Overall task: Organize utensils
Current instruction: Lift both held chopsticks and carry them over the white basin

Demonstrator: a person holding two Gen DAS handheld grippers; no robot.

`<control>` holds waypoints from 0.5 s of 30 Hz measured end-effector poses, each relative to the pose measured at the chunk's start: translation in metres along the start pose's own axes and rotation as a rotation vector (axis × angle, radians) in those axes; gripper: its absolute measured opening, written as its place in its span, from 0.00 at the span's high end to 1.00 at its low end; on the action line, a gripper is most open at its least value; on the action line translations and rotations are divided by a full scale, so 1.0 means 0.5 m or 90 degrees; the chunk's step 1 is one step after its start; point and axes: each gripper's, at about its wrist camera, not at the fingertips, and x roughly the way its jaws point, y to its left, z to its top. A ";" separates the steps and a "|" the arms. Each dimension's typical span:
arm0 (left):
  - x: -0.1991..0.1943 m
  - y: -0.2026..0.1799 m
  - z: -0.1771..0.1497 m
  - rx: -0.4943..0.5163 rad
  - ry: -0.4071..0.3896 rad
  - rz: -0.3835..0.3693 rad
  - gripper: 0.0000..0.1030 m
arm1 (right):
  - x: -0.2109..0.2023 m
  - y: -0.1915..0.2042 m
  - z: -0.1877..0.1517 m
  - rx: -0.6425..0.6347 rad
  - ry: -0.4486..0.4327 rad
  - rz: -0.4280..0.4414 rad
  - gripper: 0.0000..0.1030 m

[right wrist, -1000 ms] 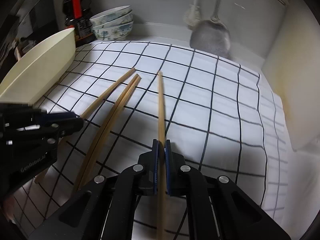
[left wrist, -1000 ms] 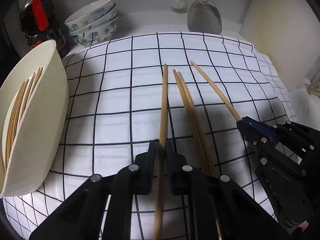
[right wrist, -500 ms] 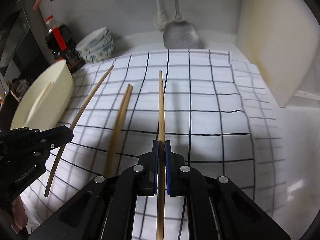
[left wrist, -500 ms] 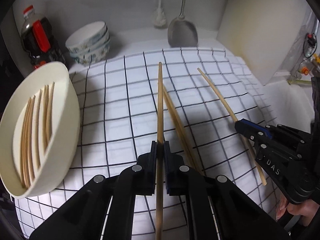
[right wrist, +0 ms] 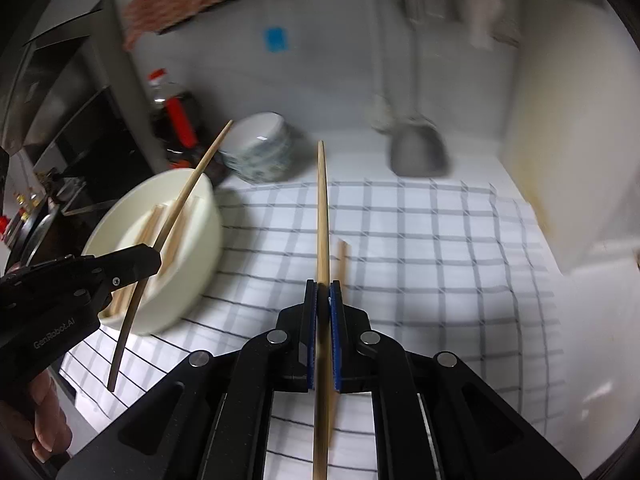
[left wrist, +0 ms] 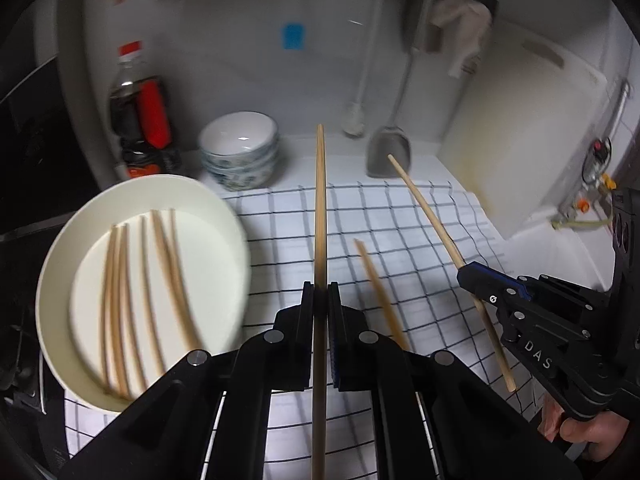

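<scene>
My left gripper (left wrist: 320, 288) is shut on a wooden chopstick (left wrist: 320, 208) held above the checked cloth (left wrist: 400, 216). My right gripper (right wrist: 324, 286) is shut on a second chopstick (right wrist: 323, 208), also lifted. Each gripper shows in the other's view: the right gripper (left wrist: 466, 276) with its chopstick (left wrist: 424, 208), the left gripper (right wrist: 154, 258) with its chopstick (right wrist: 188, 188) over the bowl. A cream bowl (left wrist: 60, 272) at the left holds several chopsticks (left wrist: 148, 280). More chopsticks (left wrist: 380, 296) lie on the cloth, partly hidden behind the fingers.
Stacked patterned bowls (left wrist: 240, 152) and a dark sauce bottle (left wrist: 140, 120) stand at the back left. A metal spatula (left wrist: 390, 152) and a brush (left wrist: 356, 120) lean on the back wall. A white cutting board (left wrist: 528, 128) stands at the right. A hand (left wrist: 588, 436) grips the right tool.
Both grippers have risen off the cloth, each carrying its chopstick. The view now takes in more of the back wall and the bowl's inside. Two chopsticks stayed on the cloth.
</scene>
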 end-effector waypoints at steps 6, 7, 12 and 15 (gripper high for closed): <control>-0.035 0.156 0.001 -0.074 -0.007 0.051 0.93 | 0.037 0.134 0.059 -0.043 0.000 0.059 0.94; -0.035 0.183 0.000 -0.087 -0.005 0.062 0.93 | 0.048 0.158 0.067 -0.052 0.002 0.068 0.94; -0.023 0.292 -0.007 -0.137 0.011 0.095 0.93 | 0.116 0.275 0.100 -0.085 0.026 0.120 0.94; -0.006 0.341 -0.013 -0.159 0.025 0.110 0.93 | 0.167 0.335 0.116 -0.101 0.054 0.139 0.94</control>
